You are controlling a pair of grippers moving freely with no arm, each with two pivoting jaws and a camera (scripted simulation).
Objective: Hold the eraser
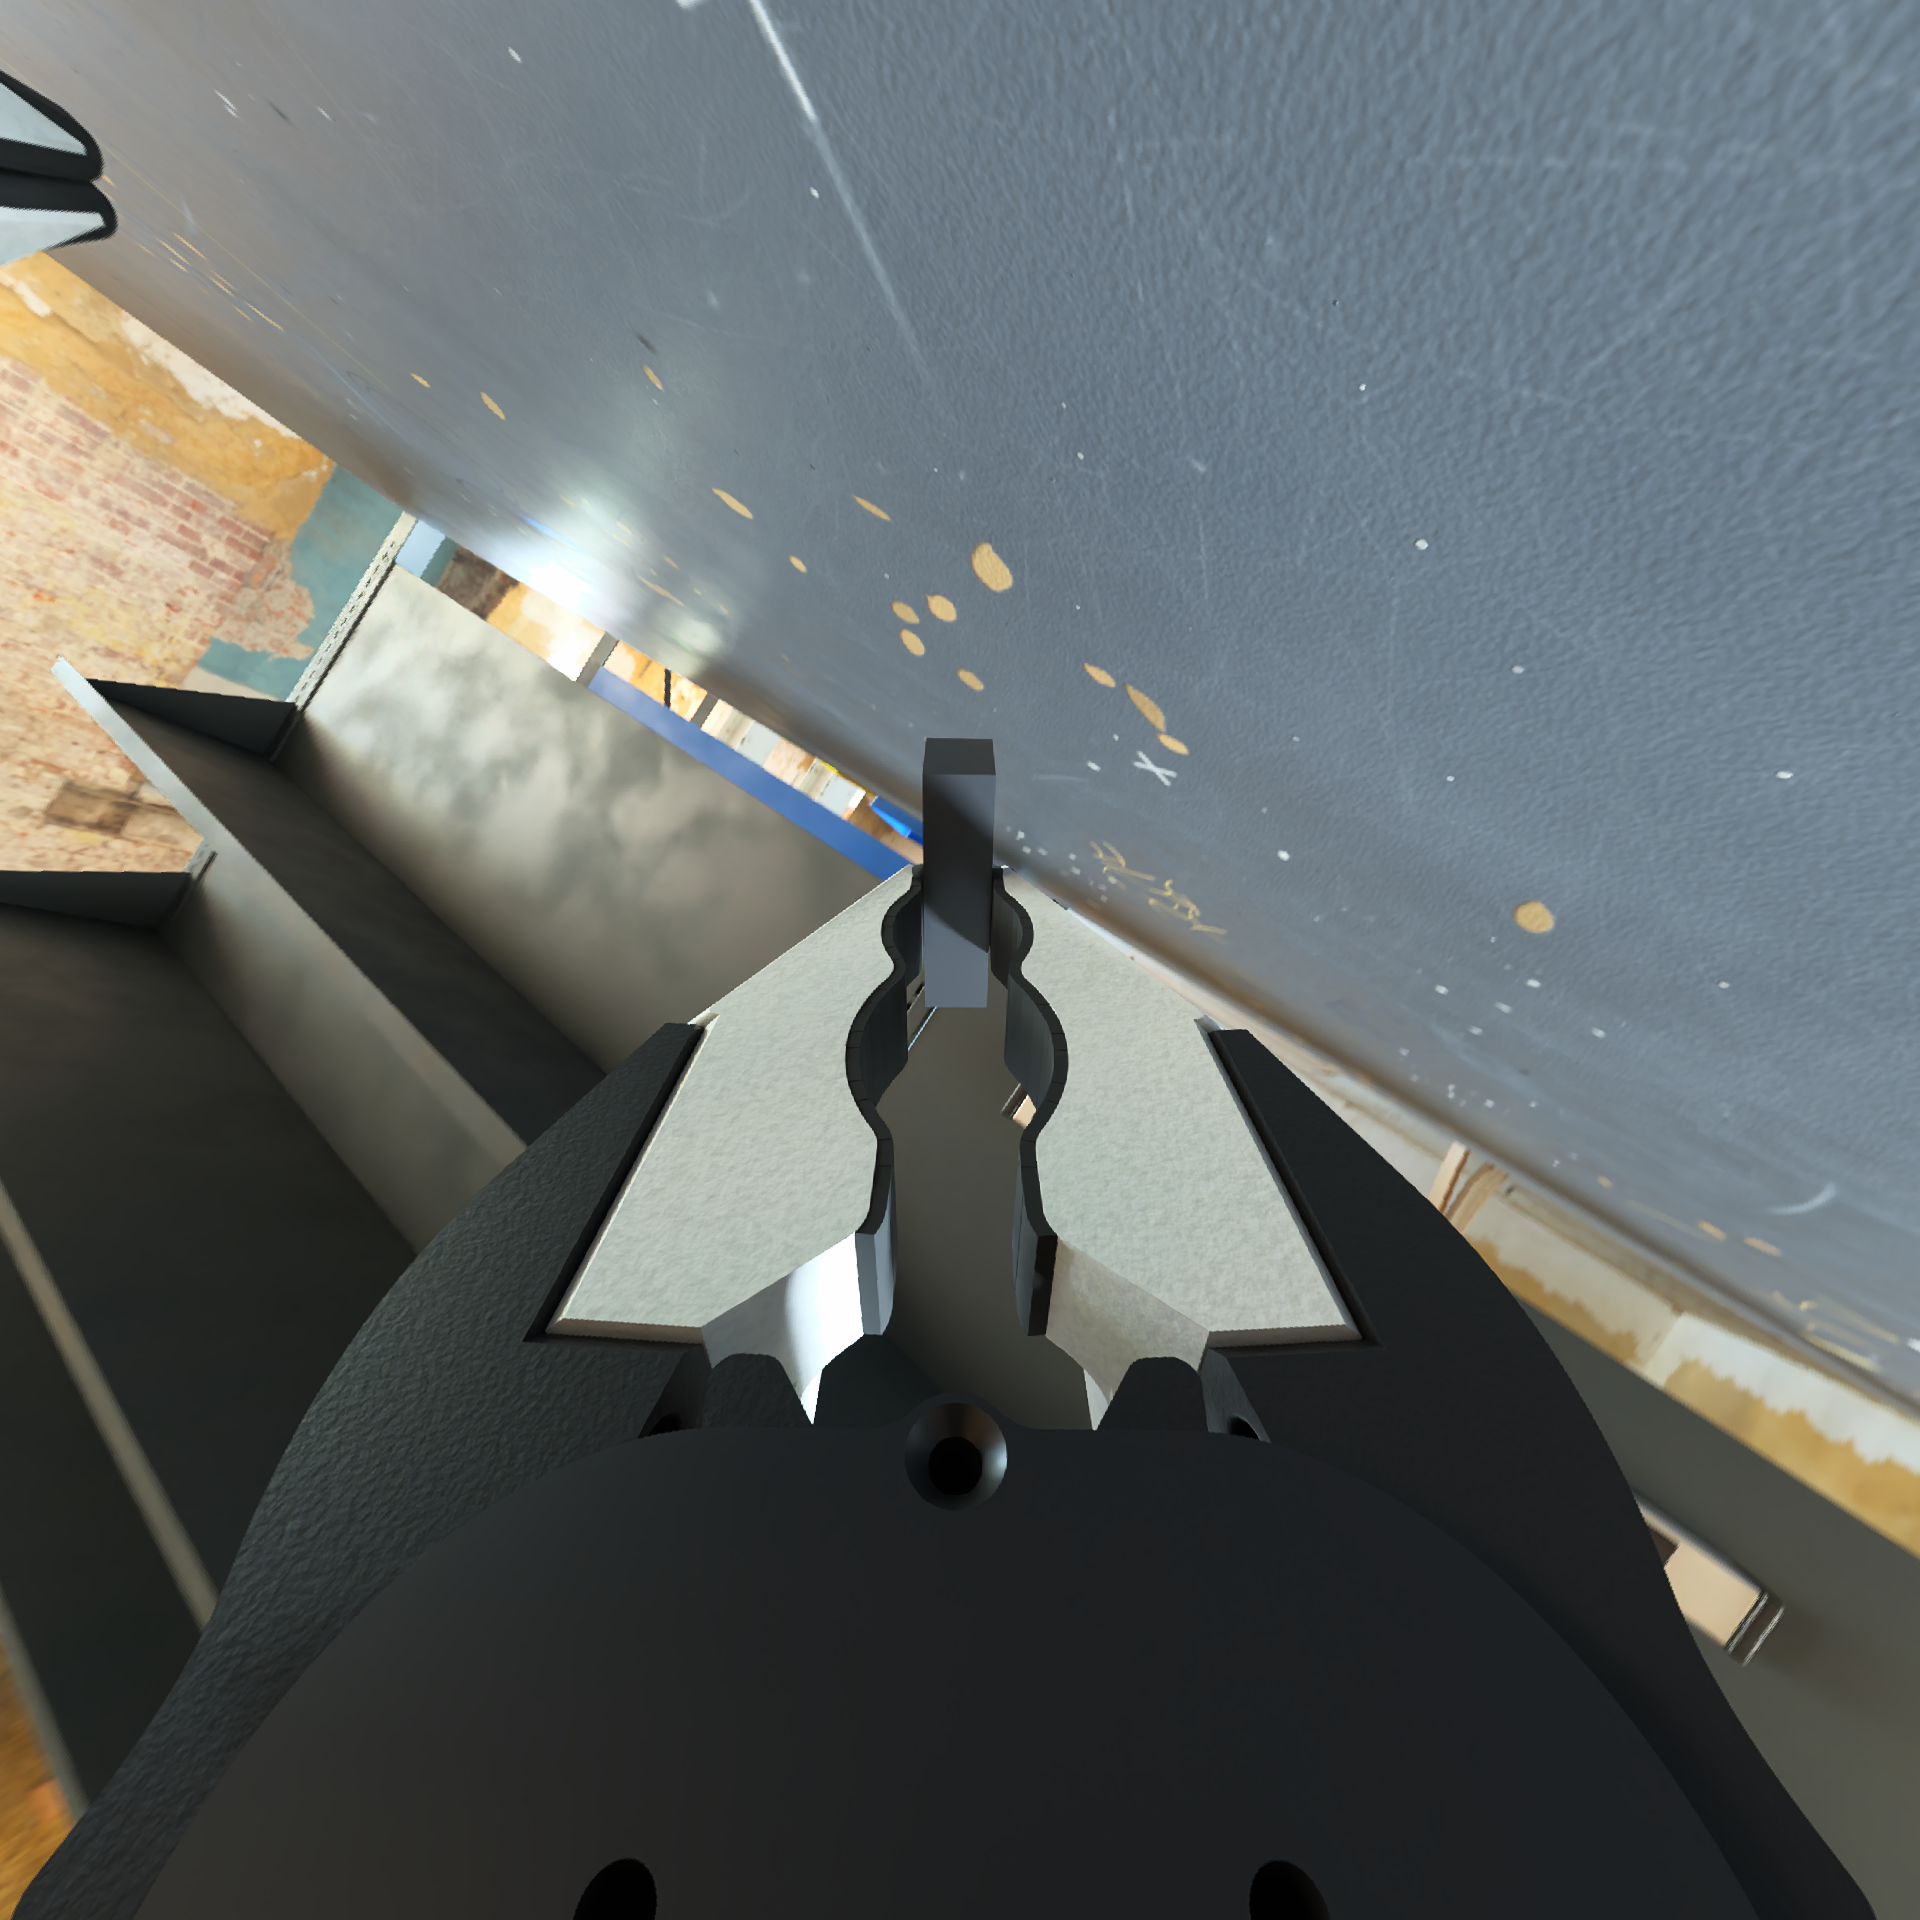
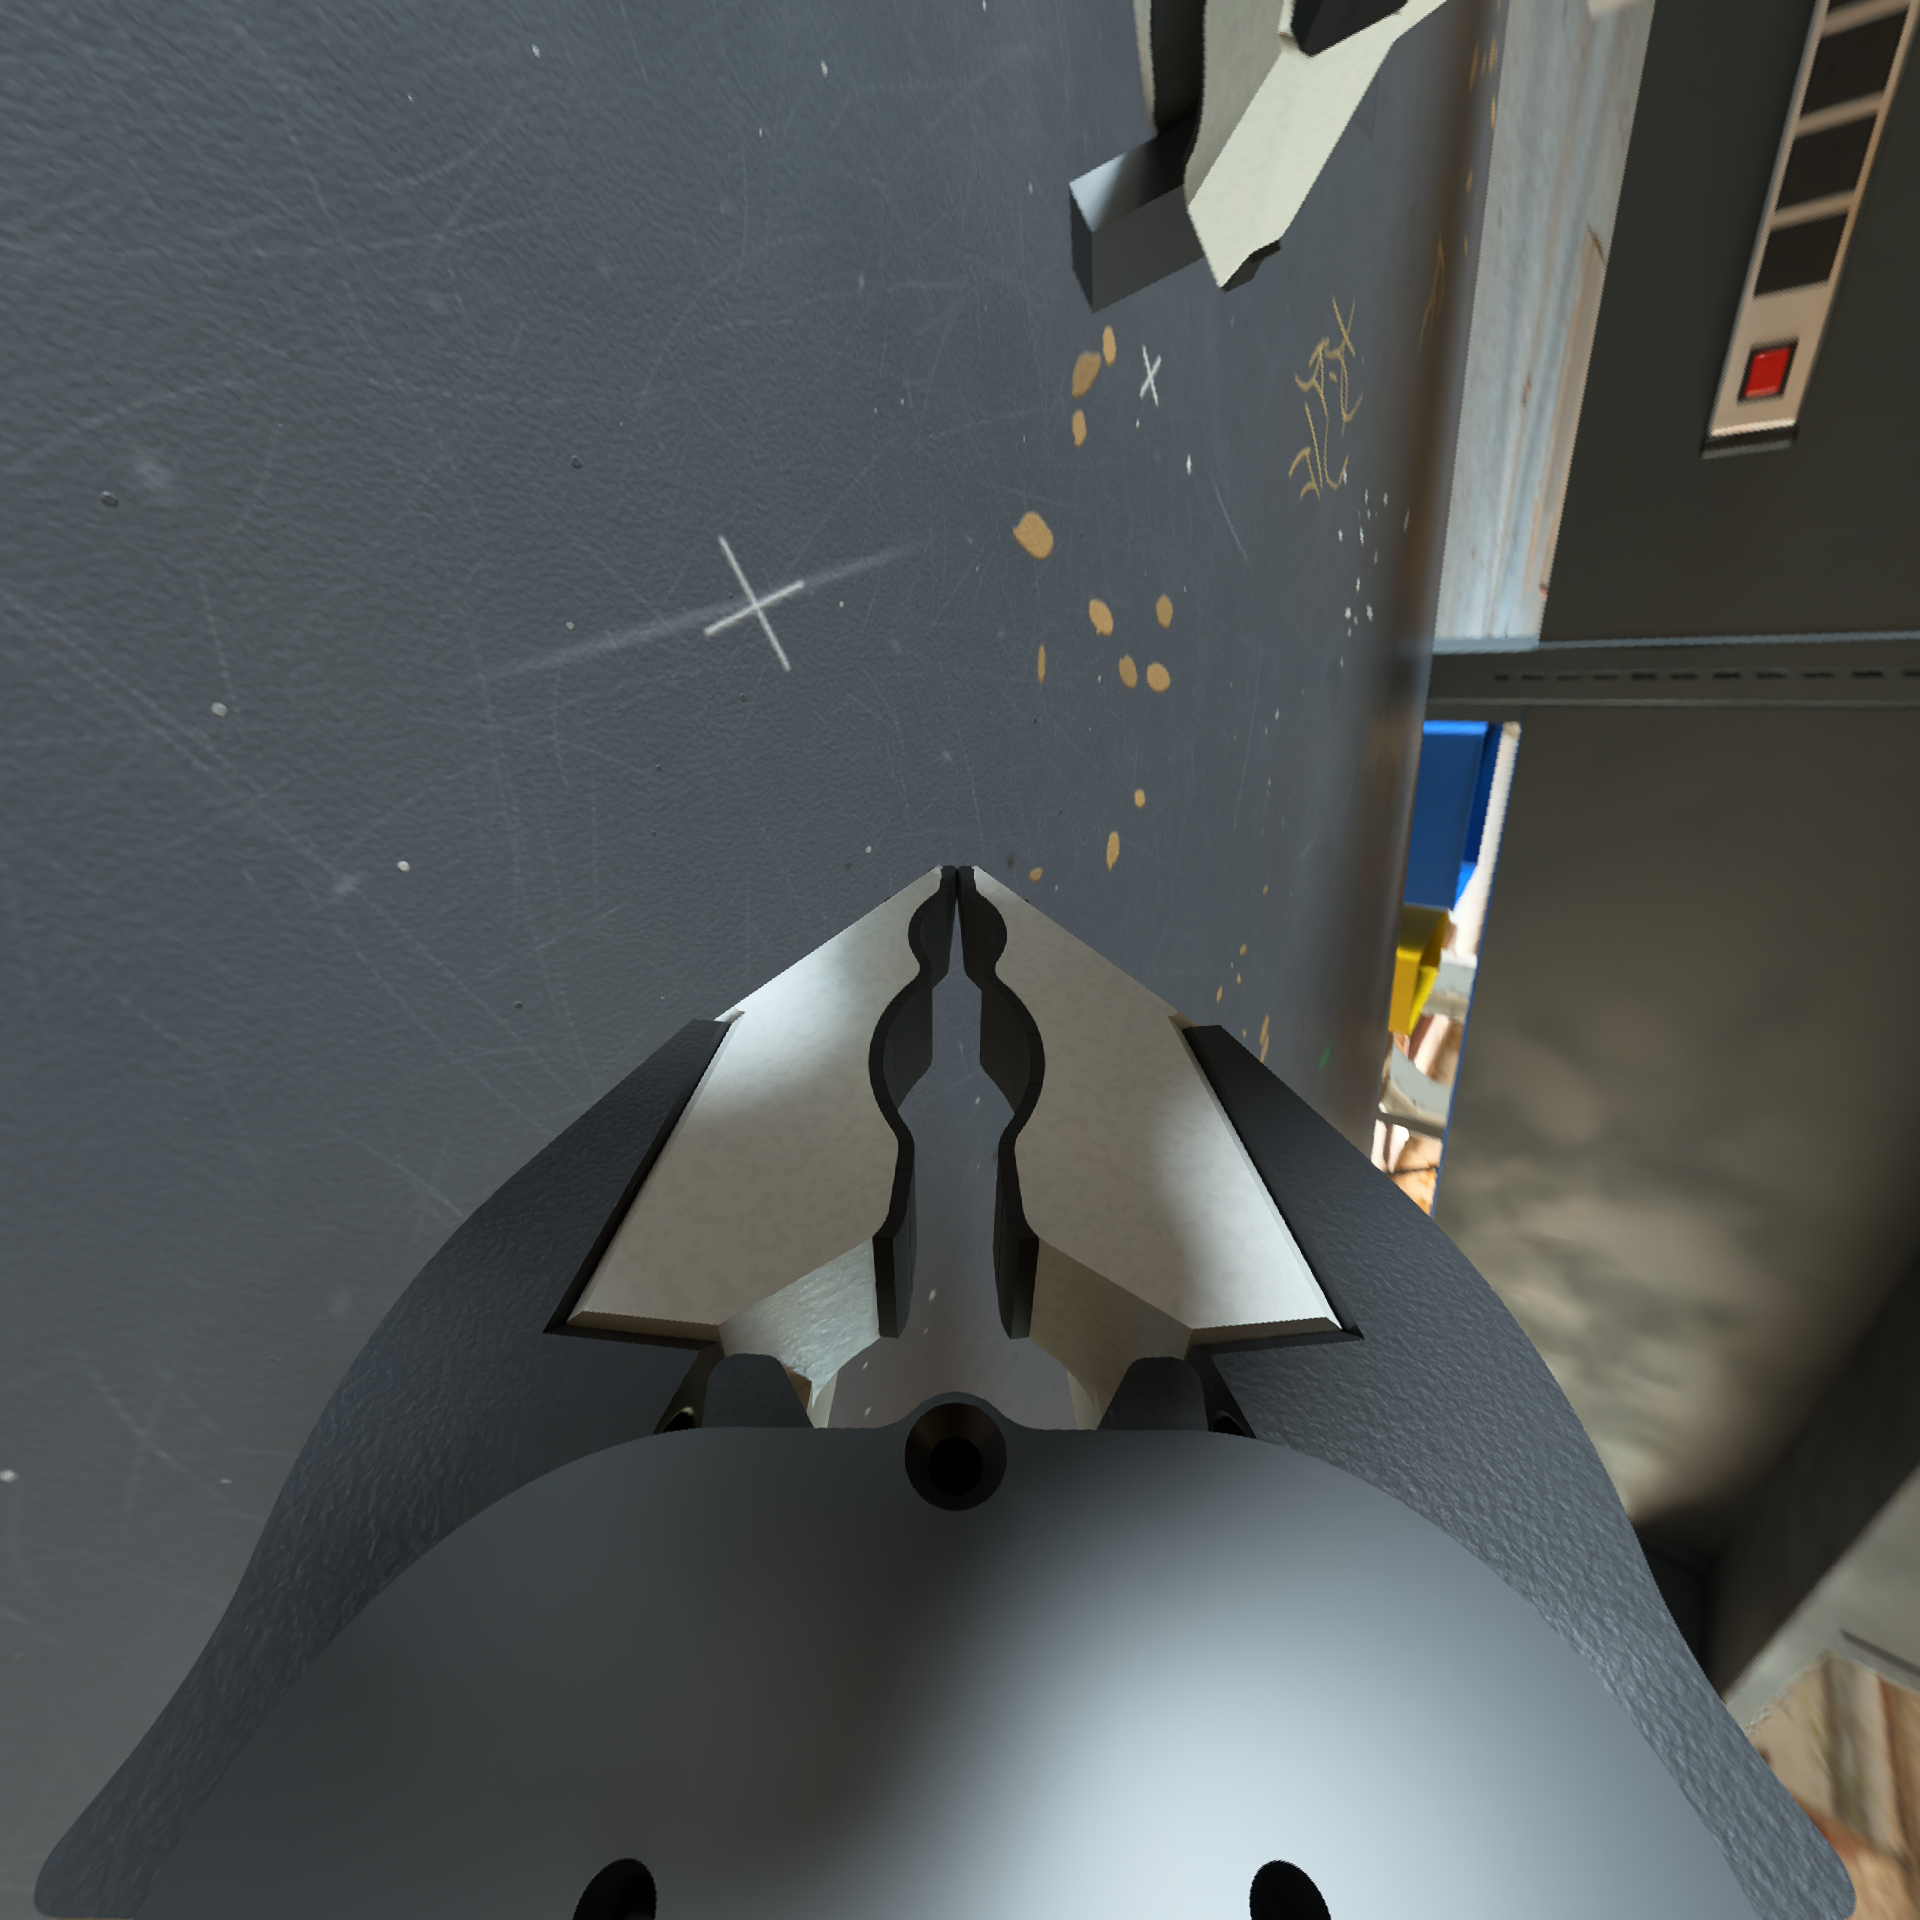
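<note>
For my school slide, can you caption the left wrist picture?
The left tool pinches a small grey eraser above a scratched grey table.

Scratched grey tabletop (image 2: pixel 416 520) beside a red-switched power strip (image 2: pixel 1808 239).

I see open grey tabletop (image 2: pixel 416 520) ahead of my right gripper (image 2: pixel 954 883) | left gripper (image 2: pixel 1226 135) with eraser (image 2: pixel 1122 239) blocks far right | shelving (image 2: pixel 1714 935) past edge.
</note>
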